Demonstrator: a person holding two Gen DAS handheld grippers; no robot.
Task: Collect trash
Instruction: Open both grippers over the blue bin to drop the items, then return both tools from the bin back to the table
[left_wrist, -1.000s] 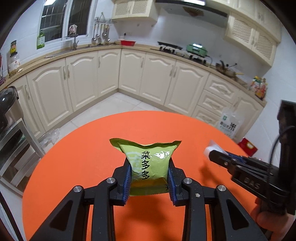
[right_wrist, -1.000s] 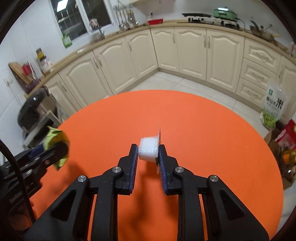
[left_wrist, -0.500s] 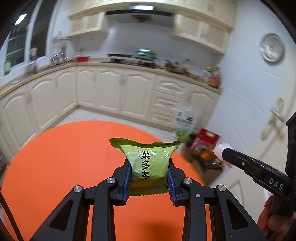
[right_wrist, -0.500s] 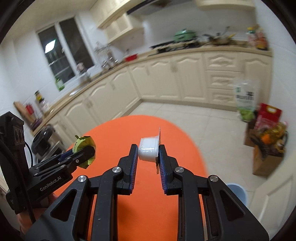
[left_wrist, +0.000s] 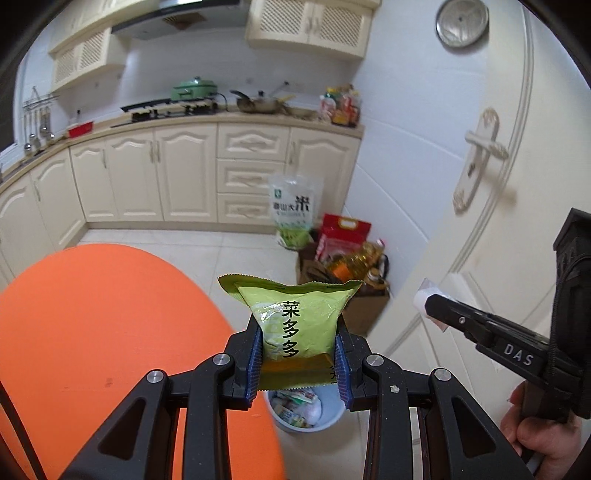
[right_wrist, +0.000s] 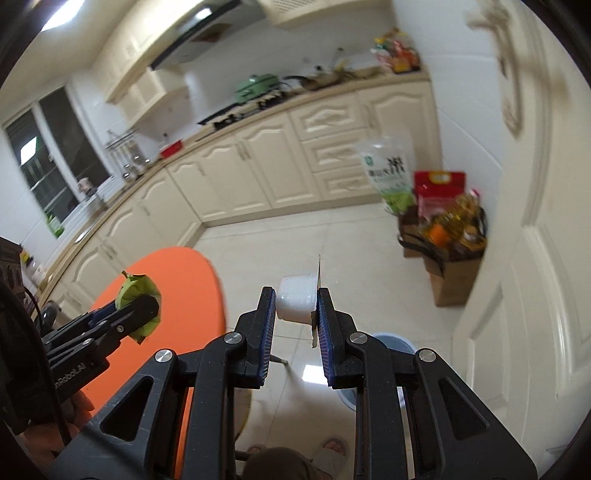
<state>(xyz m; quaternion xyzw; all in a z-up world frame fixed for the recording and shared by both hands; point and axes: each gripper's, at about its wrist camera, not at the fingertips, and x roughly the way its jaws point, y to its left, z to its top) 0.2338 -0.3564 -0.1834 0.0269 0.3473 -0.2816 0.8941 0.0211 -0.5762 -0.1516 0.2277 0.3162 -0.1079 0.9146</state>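
My left gripper (left_wrist: 298, 341) is shut on a green snack packet (left_wrist: 299, 321) and holds it past the edge of the orange round table (left_wrist: 110, 325), above a light blue trash bin (left_wrist: 306, 410) on the floor with wrappers in it. My right gripper (right_wrist: 297, 306) is shut on a small white plastic cup (right_wrist: 297, 301) with its lid flap up, held over the floor. The bin's rim (right_wrist: 391, 339) shows behind the right finger. The right gripper shows at the right of the left wrist view (left_wrist: 430, 304), the left gripper at the left of the right wrist view (right_wrist: 142, 310).
A cardboard box with oil bottles and bags (left_wrist: 347, 266) stands on the floor by a white door (left_wrist: 480, 221). Cream kitchen cabinets (left_wrist: 184, 173) line the far wall. My slippered feet (right_wrist: 332, 448) are below the right gripper.
Both grippers have swung right, off the orange table and out over the floor, still holding the packet and the cup. The trash bin has come into view below them.
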